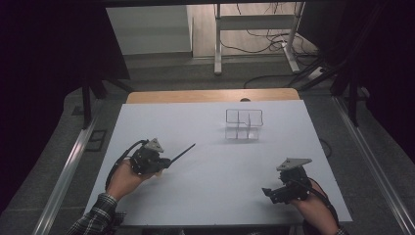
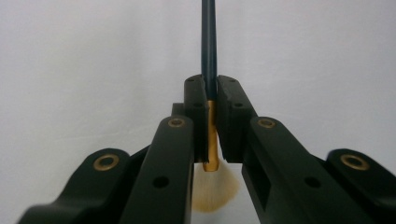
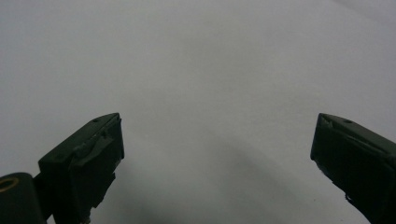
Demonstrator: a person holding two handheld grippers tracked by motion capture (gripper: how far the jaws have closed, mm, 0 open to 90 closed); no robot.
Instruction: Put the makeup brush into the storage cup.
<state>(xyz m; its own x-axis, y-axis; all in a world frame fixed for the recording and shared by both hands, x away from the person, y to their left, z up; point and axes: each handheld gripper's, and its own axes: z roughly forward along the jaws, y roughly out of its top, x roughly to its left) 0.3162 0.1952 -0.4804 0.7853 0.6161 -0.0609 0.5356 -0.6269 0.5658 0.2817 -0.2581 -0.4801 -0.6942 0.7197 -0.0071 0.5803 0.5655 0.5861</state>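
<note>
Lab: white test table (image 1: pixel 205 161), floor cables (image 1: pixel 264 41), metal frame (image 1: pixel 254 22)

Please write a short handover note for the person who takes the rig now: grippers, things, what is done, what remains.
Left gripper: shut on the brush, gripped at its gold ferrule; handle points away, bristles toward the hand.
Right gripper: open, nothing between the jaws, low over the table.
Clear organizer: at the far middle of the table, no brush in it.
Done: brush picked up.
Left: probably carry the brush to the organizer and set it in a compartment.
</note>
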